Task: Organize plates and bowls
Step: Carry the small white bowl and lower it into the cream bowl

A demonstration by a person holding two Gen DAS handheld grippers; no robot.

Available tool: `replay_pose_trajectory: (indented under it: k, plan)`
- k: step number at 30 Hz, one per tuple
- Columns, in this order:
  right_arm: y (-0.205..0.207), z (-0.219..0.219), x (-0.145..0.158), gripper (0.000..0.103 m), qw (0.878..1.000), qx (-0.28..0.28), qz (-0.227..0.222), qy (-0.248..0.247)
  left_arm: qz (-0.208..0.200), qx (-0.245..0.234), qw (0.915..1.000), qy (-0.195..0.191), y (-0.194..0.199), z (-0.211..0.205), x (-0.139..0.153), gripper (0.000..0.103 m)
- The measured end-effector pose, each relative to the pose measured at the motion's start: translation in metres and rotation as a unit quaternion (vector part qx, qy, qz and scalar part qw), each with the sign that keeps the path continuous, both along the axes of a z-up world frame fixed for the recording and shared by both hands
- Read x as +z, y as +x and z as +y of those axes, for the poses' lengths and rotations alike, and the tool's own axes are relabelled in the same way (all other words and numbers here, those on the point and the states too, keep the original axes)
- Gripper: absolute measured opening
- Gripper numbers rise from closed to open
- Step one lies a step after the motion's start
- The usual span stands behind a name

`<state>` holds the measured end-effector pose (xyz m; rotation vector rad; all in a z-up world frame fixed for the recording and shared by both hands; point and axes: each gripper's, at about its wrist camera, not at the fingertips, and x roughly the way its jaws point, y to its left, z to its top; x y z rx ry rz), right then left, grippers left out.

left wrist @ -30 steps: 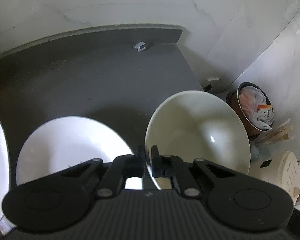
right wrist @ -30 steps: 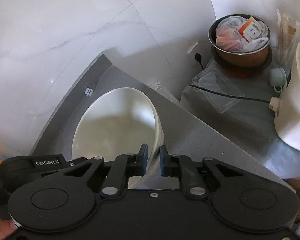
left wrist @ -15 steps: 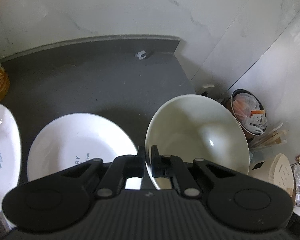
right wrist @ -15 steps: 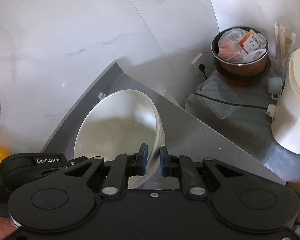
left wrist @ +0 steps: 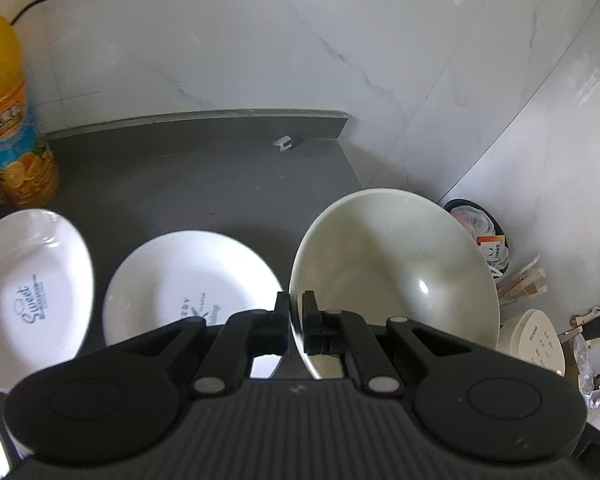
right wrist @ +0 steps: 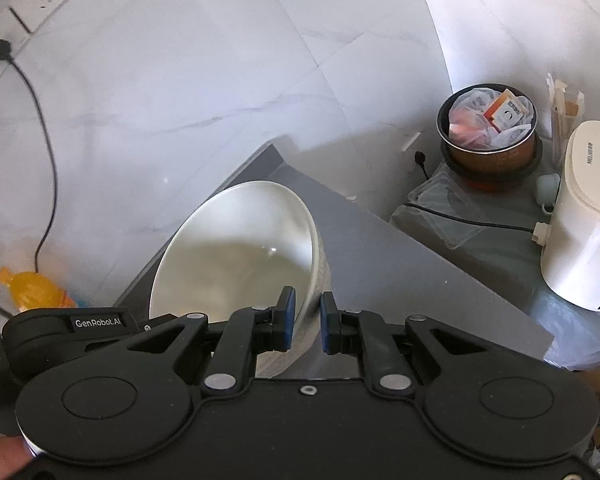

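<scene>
The left hand-held gripper is clamped on the near-left rim of the pale green bowl, its fingers pinching the wall from inside and outside. The bowl hangs tilted above the right edge of the dark tabletop, its mouth open toward the camera. The right hand-held gripper straddles the opposite rim of the same bowl, but its blue pads show a gap on the outer side, so it looks parted around the rim rather than squeezing; the left one seems to carry the load.

The relation that matters: two white plates lie left of the held bowl. The round plate with printed lettering sits just beside the left gripper's fingers, at the near edge, and the oval plate marked "Sweet" lies farther left. The left gripper is the nearer to both. Any stacking move would likely sweep leftward and down.

An orange juice bottle stands at the far-left corner against the marble wall. Beyond the right edge, lower down, sit a lined bin and a white appliance.
</scene>
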<state>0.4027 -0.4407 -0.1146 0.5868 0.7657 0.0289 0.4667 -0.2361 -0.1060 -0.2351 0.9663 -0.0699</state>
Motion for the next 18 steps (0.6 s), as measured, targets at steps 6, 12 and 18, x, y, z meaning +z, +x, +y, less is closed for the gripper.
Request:
replay_pose_trajectory:
  k: [6,12,18]
  plan:
    - [-0.022,0.011,0.008,0.013,1.0,0.007,-0.008,-0.001,-0.006,0.006,1.0,-0.002,-0.026,0.011,0.01,0.004]
    - [-0.046,0.02,0.014,0.013,1.0,0.017,-0.011,-0.004,-0.011,0.013,0.9999,0.001,-0.05,0.025,0.018,0.004]
    - [-0.07,0.028,0.014,0.013,1.0,0.029,-0.01,-0.007,-0.008,0.019,0.9998,0.001,-0.082,0.036,0.023,0.005]
